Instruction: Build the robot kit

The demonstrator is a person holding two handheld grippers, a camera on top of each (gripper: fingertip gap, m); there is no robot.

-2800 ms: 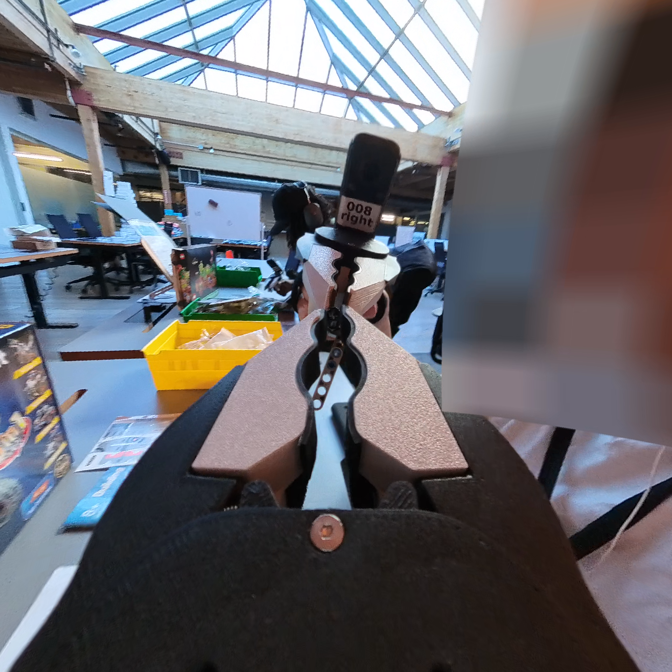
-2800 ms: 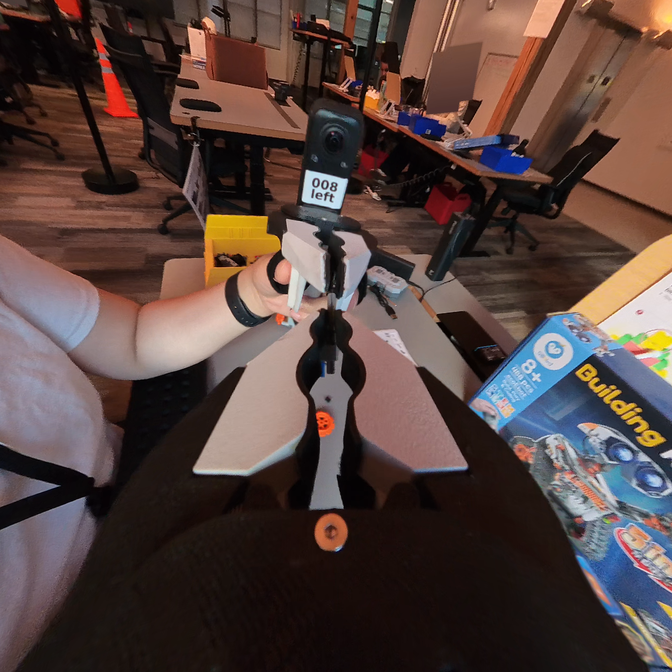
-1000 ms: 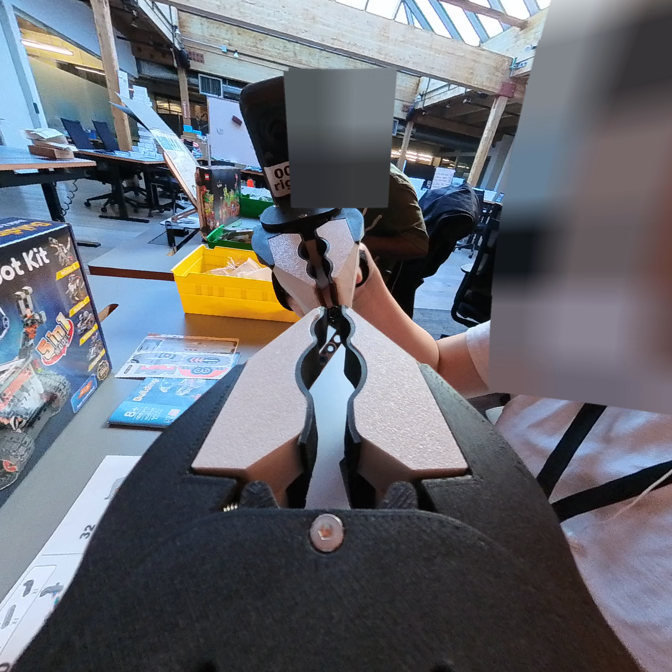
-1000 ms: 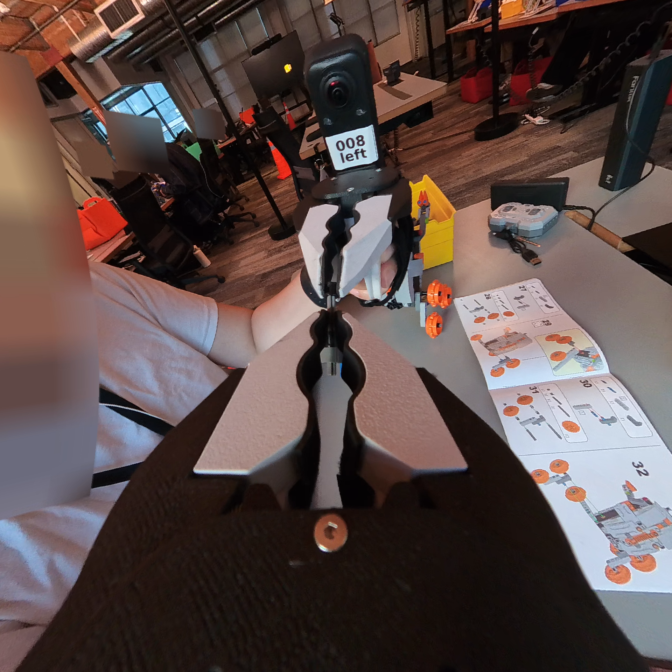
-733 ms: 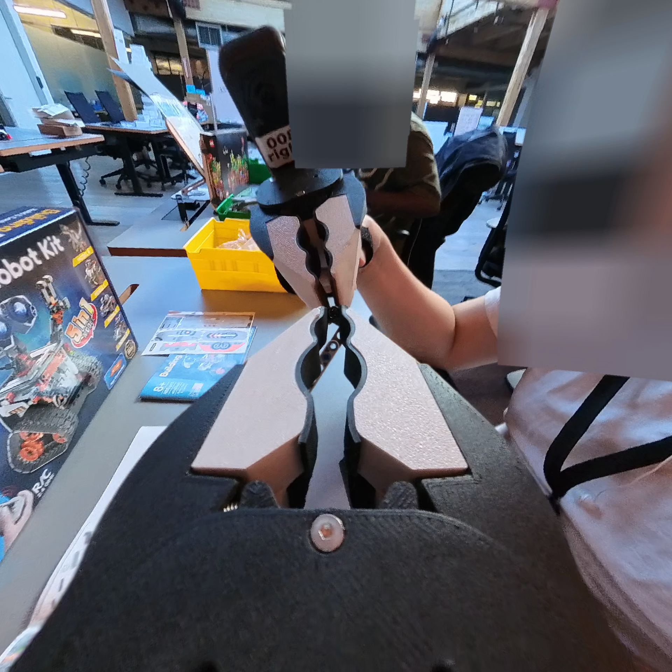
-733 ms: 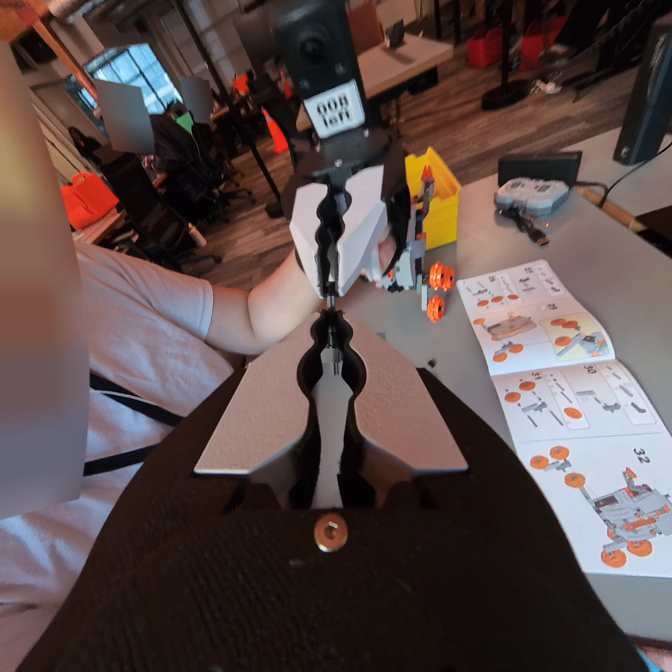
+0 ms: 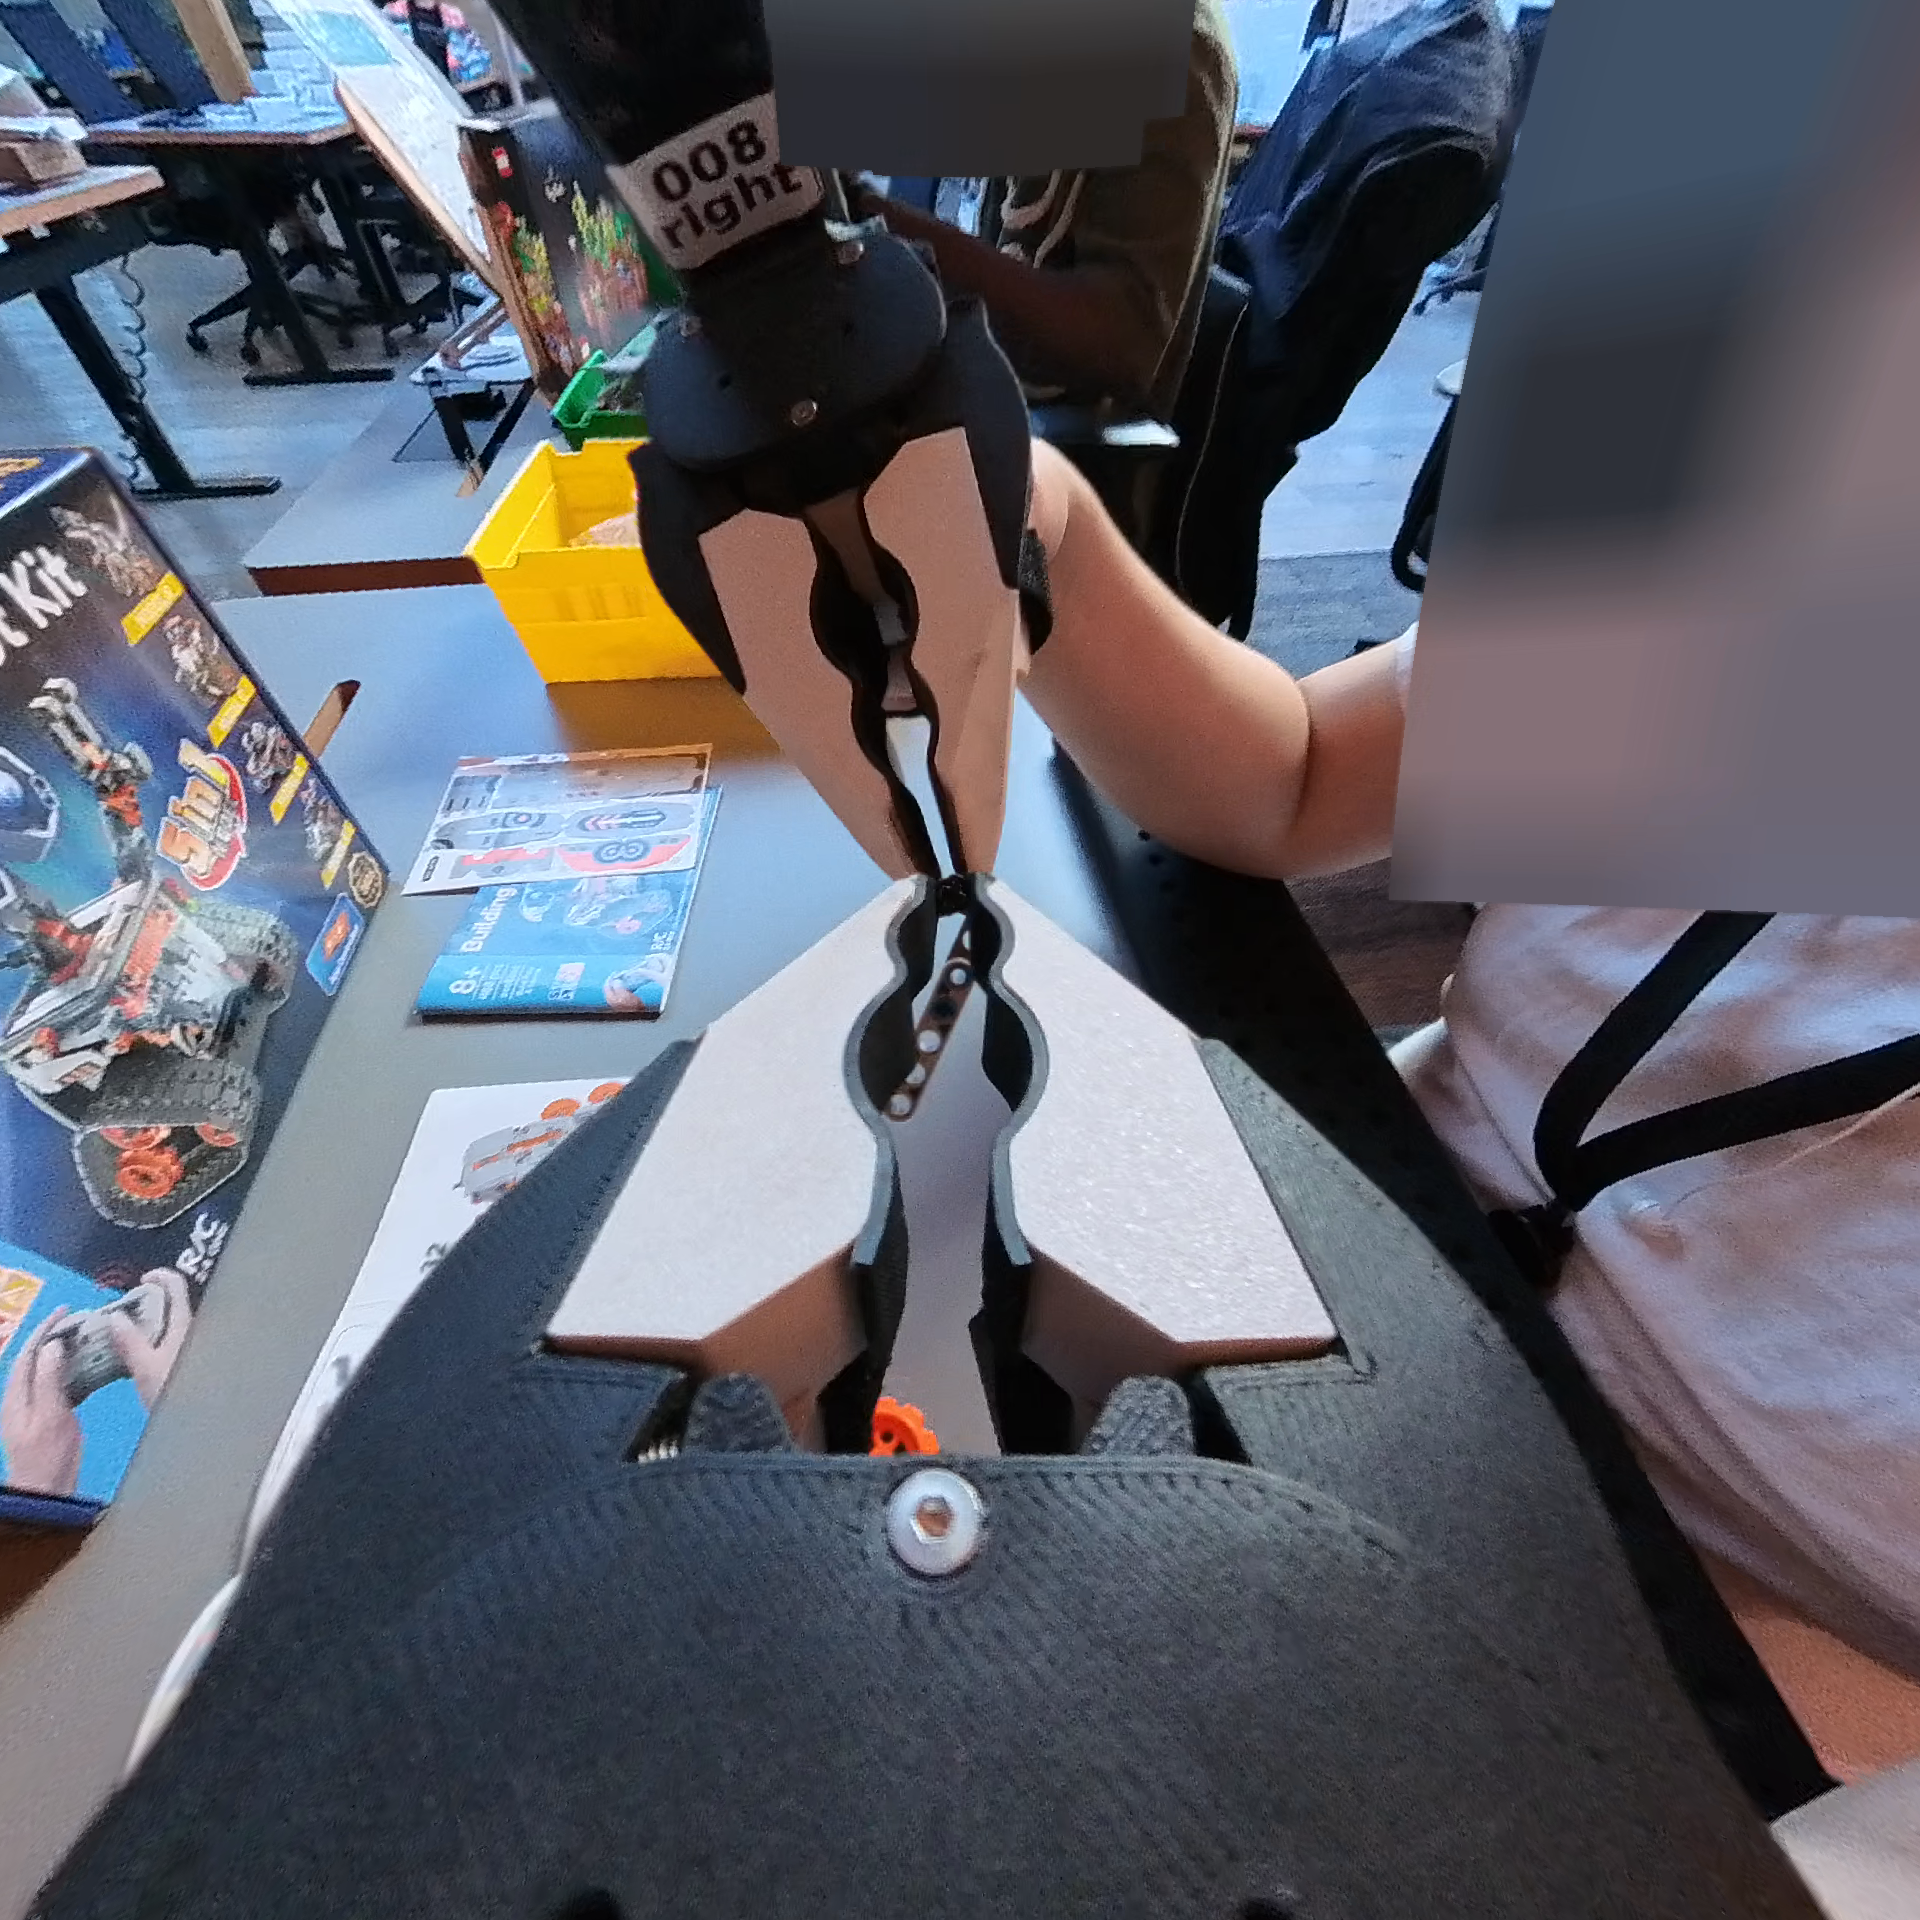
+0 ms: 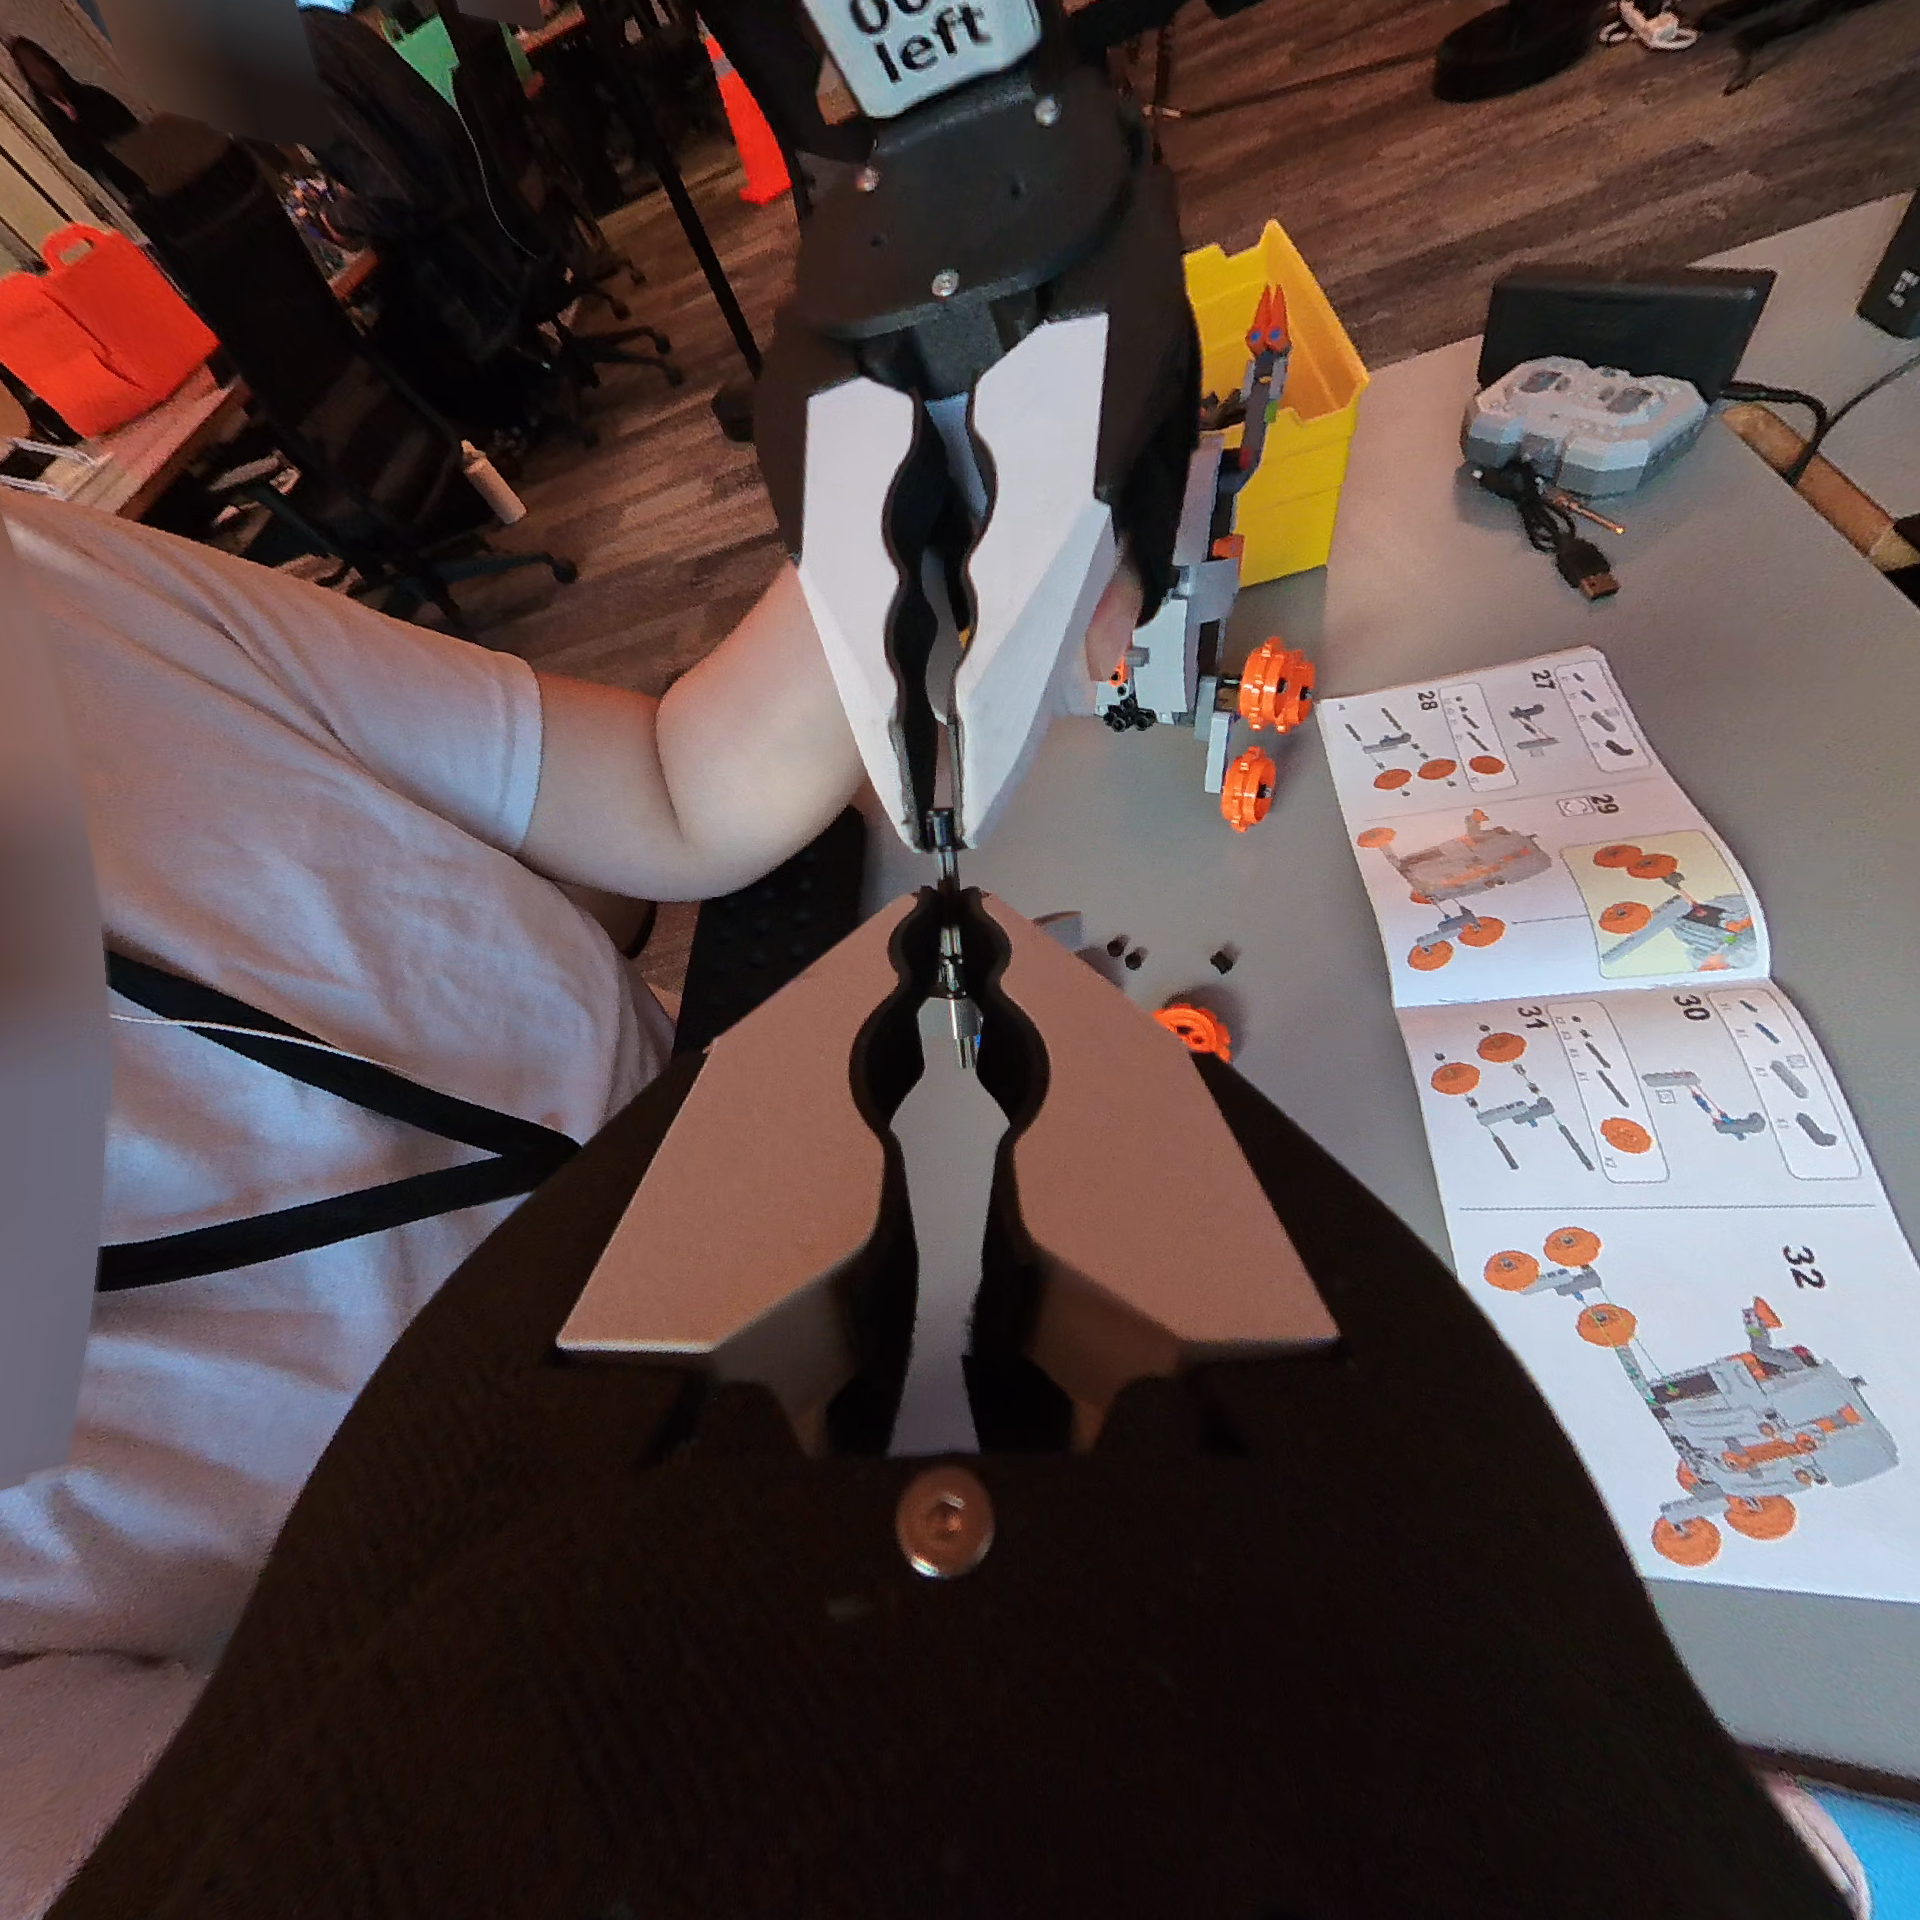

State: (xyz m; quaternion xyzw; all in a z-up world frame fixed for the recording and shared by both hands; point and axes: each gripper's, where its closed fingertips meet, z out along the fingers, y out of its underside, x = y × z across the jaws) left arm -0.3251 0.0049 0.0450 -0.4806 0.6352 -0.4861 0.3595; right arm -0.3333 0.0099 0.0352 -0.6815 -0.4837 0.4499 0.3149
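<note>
My left gripper (image 7: 948,891) is shut on a thin dark grey beam with holes (image 7: 938,1023), which lies slanted between its fingers. My right gripper (image 8: 943,902) is shut on a small grey and black axle piece (image 8: 953,992). The two grippers face each other tip to tip above the grey table (image 8: 1455,665), almost touching. The right gripper shows in the left wrist view (image 7: 935,860) and the left gripper shows in the right wrist view (image 8: 938,831). A black pin end spans the small gap between the tips.
A part-built grey and orange model (image 8: 1205,623), a yellow bin (image 8: 1288,416), a grey controller (image 8: 1579,416), an open instruction booklet (image 8: 1621,1039), a loose orange wheel (image 8: 1195,1029) and small black pins (image 8: 1127,951) lie on the table. A kit box (image 7: 135,935) and leaflets (image 7: 561,883) lie to the left. The tips of both grippers are at nearly the same place.
Both grippers have tilted down from the ceiling and room towards the table. They stay shut on their pieces and have closed in tip to tip.
</note>
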